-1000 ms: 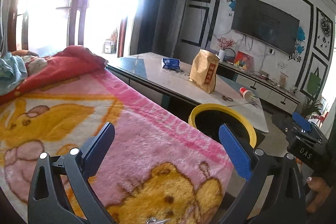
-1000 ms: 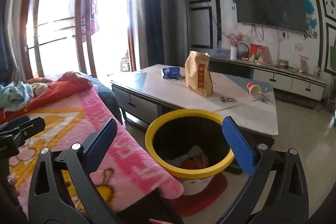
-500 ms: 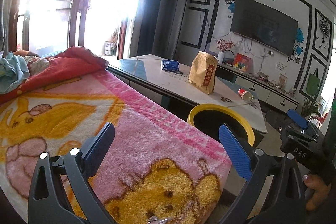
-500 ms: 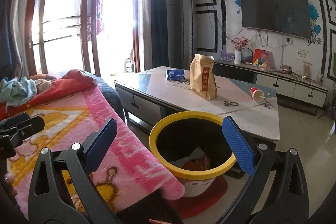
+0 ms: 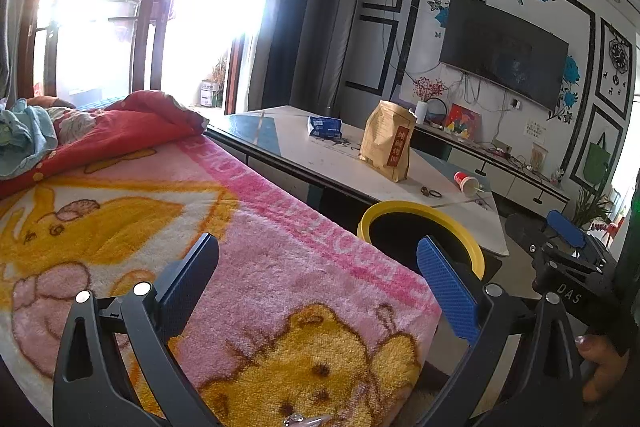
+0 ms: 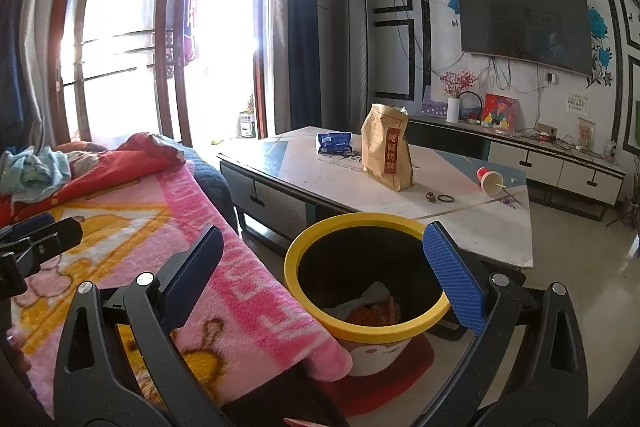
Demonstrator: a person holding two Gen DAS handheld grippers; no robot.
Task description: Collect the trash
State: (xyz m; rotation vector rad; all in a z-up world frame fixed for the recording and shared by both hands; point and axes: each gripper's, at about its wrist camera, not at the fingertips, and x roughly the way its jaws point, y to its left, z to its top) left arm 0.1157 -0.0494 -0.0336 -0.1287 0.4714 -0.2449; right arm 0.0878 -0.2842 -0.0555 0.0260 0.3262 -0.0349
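A yellow-rimmed trash bin (image 6: 366, 321) stands on the floor between the sofa and the coffee table (image 6: 472, 223), with wrappers inside. Its rim (image 5: 404, 207) also shows in the left wrist view. On the table lie a brown paper bag (image 6: 387, 151), a blue packet (image 6: 334, 142) and a tipped red paper cup (image 6: 489, 179). My right gripper (image 6: 322, 267) hangs open and empty just above the bin's near side. Above the pink blanket (image 5: 280, 247), my left gripper (image 5: 318, 277) is open and holds nothing.
The sofa carries a pink cartoon blanket, a red quilt (image 5: 120, 131) and a crumpled blue cloth (image 5: 24, 135). A TV cabinet (image 6: 560, 163) lines the far wall under a wall TV (image 6: 524, 23). Small rings (image 6: 440, 197) lie on the table.
Both views have shifted slightly; the bin and table sit a little further right and lower in the right wrist view. Both grippers stayed open and empty.
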